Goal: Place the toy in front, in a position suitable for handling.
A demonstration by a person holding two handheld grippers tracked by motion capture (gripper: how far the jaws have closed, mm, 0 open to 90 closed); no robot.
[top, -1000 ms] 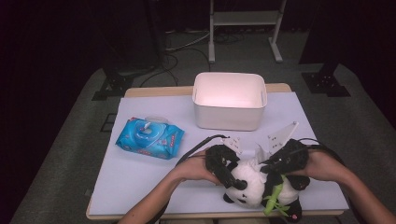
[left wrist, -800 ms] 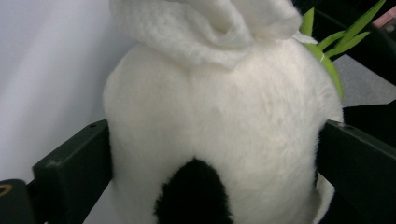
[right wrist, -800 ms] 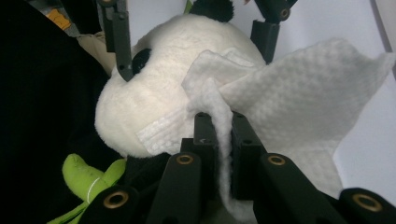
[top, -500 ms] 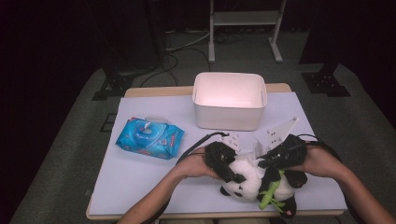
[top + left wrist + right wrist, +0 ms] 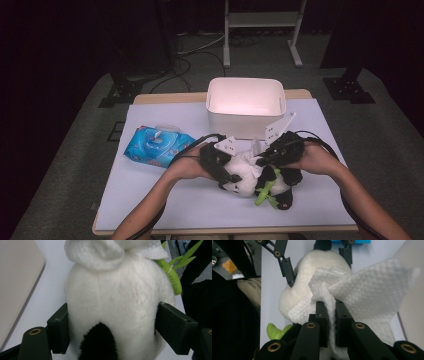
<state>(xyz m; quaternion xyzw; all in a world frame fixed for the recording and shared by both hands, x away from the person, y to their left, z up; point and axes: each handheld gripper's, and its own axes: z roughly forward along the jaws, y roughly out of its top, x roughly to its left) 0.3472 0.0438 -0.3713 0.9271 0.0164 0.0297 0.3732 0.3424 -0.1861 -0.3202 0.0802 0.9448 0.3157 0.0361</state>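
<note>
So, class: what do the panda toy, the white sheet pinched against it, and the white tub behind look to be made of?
Panda toy: plush fabric, matt, with fine fuzzy pile. White sheet: probably a nonwoven wipe or paper towel, showing an embossed grid and soft creases where the right claw pinches it. White tub: likely moulded plastic, with smooth walls and rounded corners.

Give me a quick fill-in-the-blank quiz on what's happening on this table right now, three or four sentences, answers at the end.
1. The right gripper pinches a white ____ against the toy.
2. The left gripper has its jaws on either side of a plush ____.
3. Left of the hands lies a ____ pack of wipes.
4. Behind the toy stands a white ____, open at the top.

Missing words: wipe; panda; blue; bin
</note>
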